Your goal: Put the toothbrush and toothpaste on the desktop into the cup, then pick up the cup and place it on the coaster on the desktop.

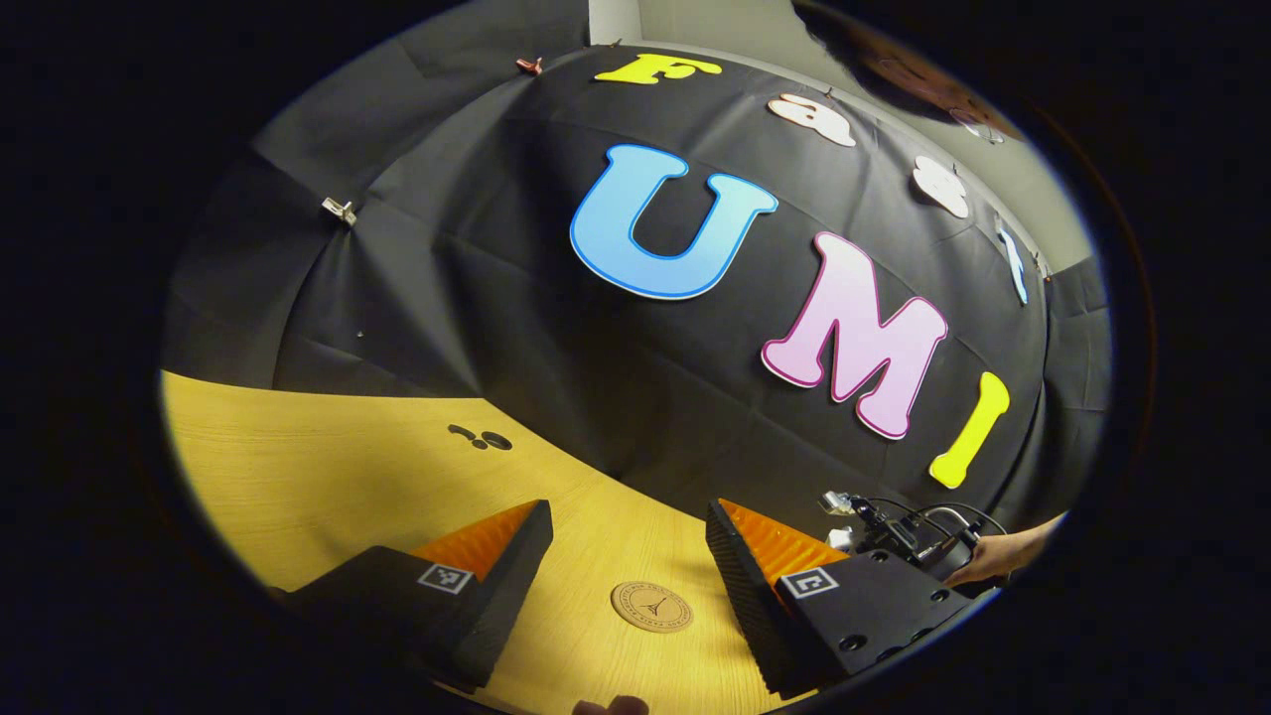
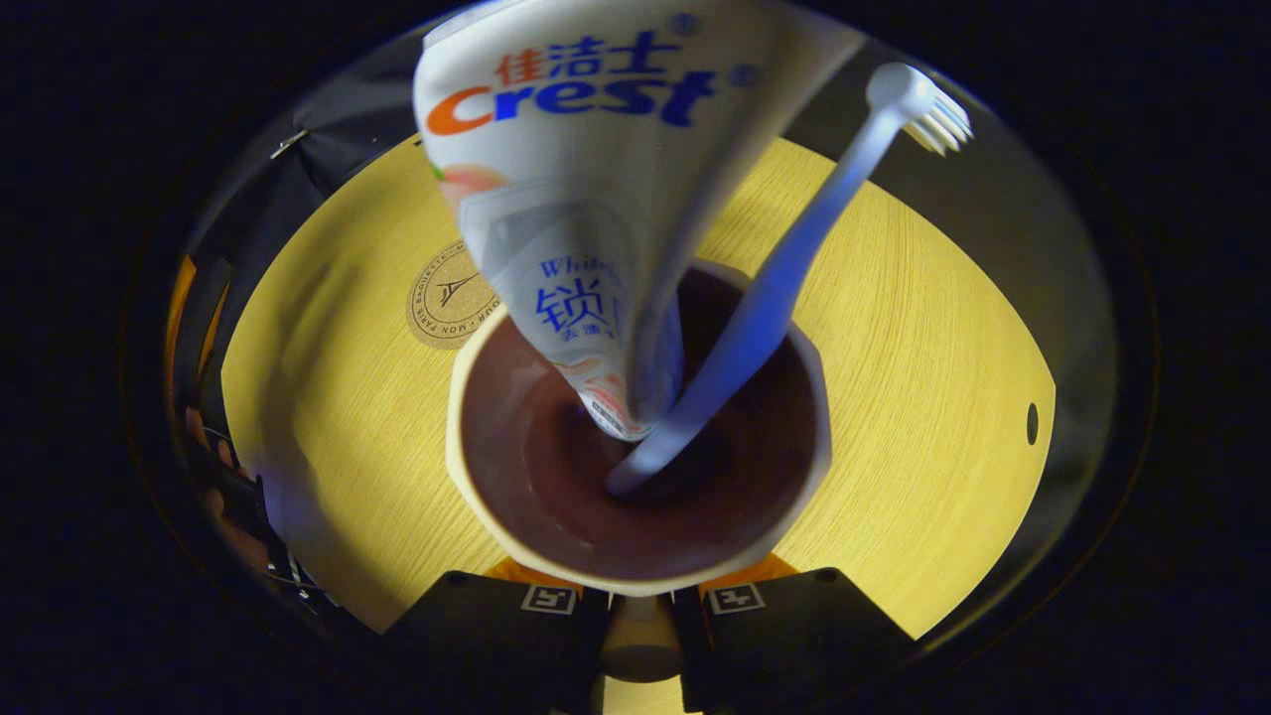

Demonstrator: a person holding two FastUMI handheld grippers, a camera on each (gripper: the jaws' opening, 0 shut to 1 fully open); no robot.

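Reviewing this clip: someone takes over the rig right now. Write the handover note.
Left gripper: open, holding nothing, hovering over the desktop with the coaster ahead of it.
Right gripper: closed around what looks like the cup's handle.
Done: toothpaste and toothbrush stand in the cup.
Left: the cup is beside the coaster, not on it; move it over, set it down, release.

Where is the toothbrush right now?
In the right gripper view, the toothbrush stands tilted inside the cup, bristles up, right of the toothpaste.
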